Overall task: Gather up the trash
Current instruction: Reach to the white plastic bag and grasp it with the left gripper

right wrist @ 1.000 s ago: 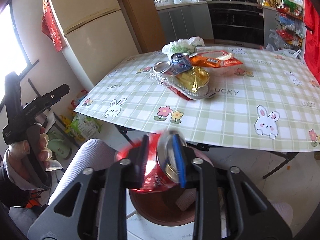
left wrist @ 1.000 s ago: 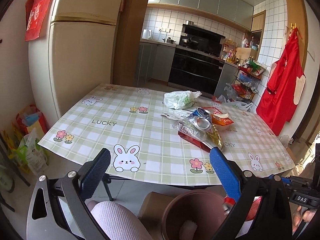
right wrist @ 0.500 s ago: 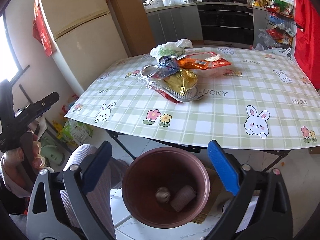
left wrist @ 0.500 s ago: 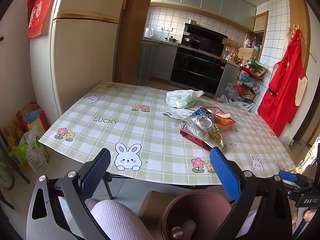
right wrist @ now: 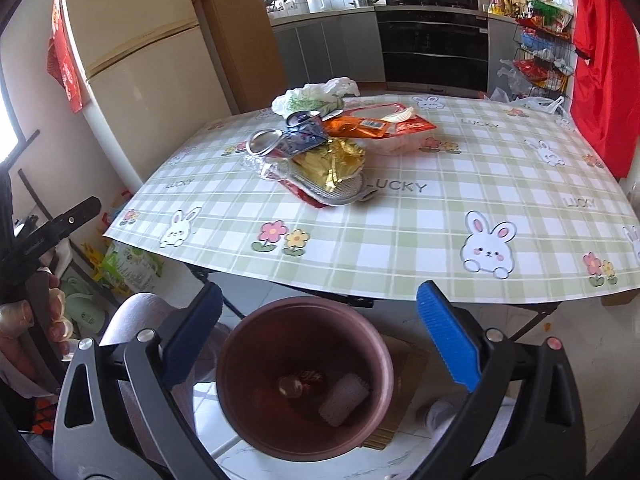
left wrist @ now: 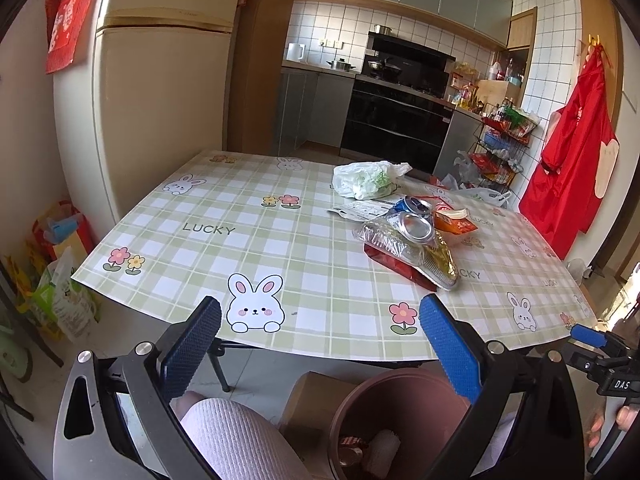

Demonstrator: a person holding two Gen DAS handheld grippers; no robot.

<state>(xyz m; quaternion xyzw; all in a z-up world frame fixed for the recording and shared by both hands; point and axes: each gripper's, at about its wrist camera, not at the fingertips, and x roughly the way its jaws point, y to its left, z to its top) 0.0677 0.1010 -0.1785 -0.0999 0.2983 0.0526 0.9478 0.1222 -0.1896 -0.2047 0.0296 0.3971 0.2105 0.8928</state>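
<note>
Brown plastic trash bin [right wrist: 304,376] stands on the tiled floor just below the near edge of the surface [right wrist: 400,240], which is covered in a green-checked cloth with rabbits and flowers. Inside the bin lie a red can [right wrist: 298,384] and a white crumpled wad [right wrist: 344,398]. The right tongs [right wrist: 318,334] hang above the bin, spread wide with nothing between them. The left tongs [left wrist: 320,344] are also spread wide and empty, pointing toward the surface. On the surface sits a heap of trash: a white plastic bag [left wrist: 368,178], crushed cans [left wrist: 414,222], an orange snack wrapper [right wrist: 368,126] and a gold foil packet [right wrist: 332,160] on a red wrapper. A person's knee in pale ribbed fabric [left wrist: 236,436] shows beside the bin.
</note>
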